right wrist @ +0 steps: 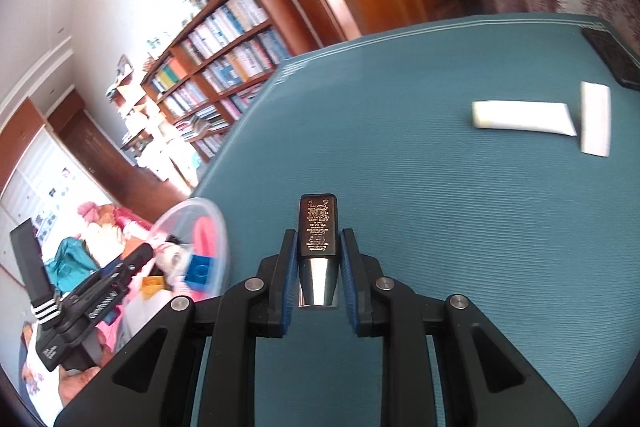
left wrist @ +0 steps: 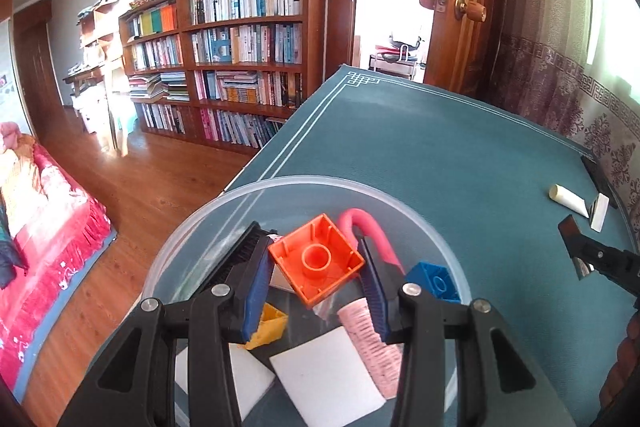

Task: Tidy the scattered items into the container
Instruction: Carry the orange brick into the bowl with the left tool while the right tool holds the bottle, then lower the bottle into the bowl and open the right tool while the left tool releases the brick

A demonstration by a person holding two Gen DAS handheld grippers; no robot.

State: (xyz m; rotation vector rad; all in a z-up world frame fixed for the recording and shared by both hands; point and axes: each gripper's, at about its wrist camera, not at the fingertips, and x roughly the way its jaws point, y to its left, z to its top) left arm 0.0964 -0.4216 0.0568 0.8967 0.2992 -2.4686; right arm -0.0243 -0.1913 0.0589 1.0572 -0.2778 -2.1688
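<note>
The left gripper (left wrist: 316,267) hangs over the clear round tub (left wrist: 436,231), its fingers (left wrist: 256,291) clamped on an orange brick (left wrist: 316,261); the brick is tilted, its hollow underside facing the camera. The tub sits at the near left corner of the table (left wrist: 440,139); inside it lie a blue brick (left wrist: 438,281), a yellow piece (left wrist: 270,325), a pink curved thing (left wrist: 370,231), a pink ribbed roll (left wrist: 372,343) and two white pads (left wrist: 326,383).

The right gripper (right wrist: 318,259) is held above the table (right wrist: 440,207), fingers (right wrist: 288,283) closed on a black tube (right wrist: 318,227) with a silvery cap; the tube's long axis runs straight ahead along the fingers, cap end back between them, printed flat end pointing toward the far edge; whether it touches the cloth I cannot tell. The tub (right wrist: 192,247) shows to its left, blurred, with the left gripper (right wrist: 116,279) over it.

Near the table's far right corner lie a white tube (right wrist: 524,117) and a white pad (right wrist: 596,119), touching or nearly so; the tube's long axis runs across the table, the pad's roughly at right angles to it; a dark flat slab (right wrist: 612,57) lies at the corner beyond them.
</note>
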